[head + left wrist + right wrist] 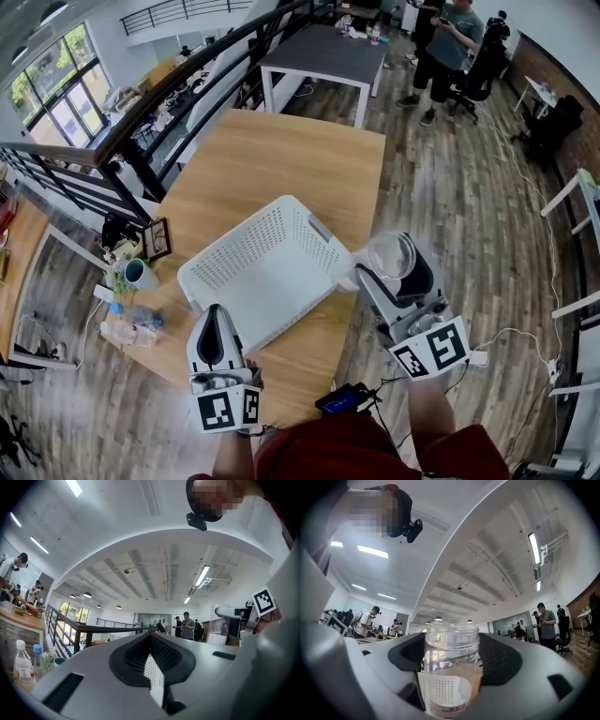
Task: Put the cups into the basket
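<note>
The left gripper (pixel 215 321) hovers low over the near edge of the wooden surface (pixel 281 159). Its fingers (pixel 129 656) are pressed together and carry nothing; only a thin slit is left, and through it a strip of white mesh shows. This hand seems to be kept aside, probably so that it does not block the way. Just ahead of these fingers and a little to their right lies the white basket (pixel 262 262), flat on the surface and empty, with its open side up to receive things.

The right gripper (pixel 398 270) is clenched on a clear cup (pixel 451 667), one finger on each side of its wall, at about the middle of the body. A grip from the sides leaves the bottom free, which should make it easy to set the cup down. The cup stands upright: its long axis is vertical, across the line of the fingers, and its threaded mouth points up. It is held in the air just beside the right corner of the basket, not yet above it, so the move to the left and then down is, as I judge, not yet done.
</note>
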`<state>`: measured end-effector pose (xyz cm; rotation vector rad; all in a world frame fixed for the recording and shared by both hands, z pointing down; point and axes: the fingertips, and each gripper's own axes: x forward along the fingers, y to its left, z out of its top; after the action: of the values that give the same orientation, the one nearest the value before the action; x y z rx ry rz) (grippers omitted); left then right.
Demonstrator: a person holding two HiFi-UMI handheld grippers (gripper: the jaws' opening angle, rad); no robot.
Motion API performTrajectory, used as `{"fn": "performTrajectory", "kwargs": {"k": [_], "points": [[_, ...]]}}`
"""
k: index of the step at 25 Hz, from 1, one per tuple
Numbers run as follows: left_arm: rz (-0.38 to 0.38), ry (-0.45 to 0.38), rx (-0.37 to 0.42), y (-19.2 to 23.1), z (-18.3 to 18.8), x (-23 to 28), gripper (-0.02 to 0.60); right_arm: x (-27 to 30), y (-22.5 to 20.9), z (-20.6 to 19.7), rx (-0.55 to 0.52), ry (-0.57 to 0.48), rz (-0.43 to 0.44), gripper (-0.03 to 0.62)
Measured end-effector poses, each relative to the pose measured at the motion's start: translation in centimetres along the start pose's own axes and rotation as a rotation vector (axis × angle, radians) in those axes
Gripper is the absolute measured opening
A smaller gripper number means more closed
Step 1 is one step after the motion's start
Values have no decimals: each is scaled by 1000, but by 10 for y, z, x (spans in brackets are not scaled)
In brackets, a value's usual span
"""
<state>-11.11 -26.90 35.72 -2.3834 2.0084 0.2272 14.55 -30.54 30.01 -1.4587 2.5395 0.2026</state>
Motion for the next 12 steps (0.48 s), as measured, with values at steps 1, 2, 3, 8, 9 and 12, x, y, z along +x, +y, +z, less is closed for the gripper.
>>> {"fn": "performTrajectory", "kwargs": {"k": [1, 2, 3, 8, 9, 12], "points": [[-2, 1, -1, 0, 0, -1, 0, 4, 1, 3, -7, -8, 7, 353], [-3, 2, -2, -1, -1, -1, 0, 8, 3, 7, -11, -16, 15, 353], [-5, 3, -4, -1, -1, -2, 0, 12, 4, 10, -13, -24, 23, 353], [-9, 4, -7, -1, 0, -5, 0, 34, 10, 18, -37, -40, 65, 353], [-8, 2, -7, -1, 0, -6, 0, 38, 11, 19, -43, -41, 74, 353], [-5, 2, -8, -2, 1, -10, 0, 50, 15, 22, -58, -42, 101, 353]]}}
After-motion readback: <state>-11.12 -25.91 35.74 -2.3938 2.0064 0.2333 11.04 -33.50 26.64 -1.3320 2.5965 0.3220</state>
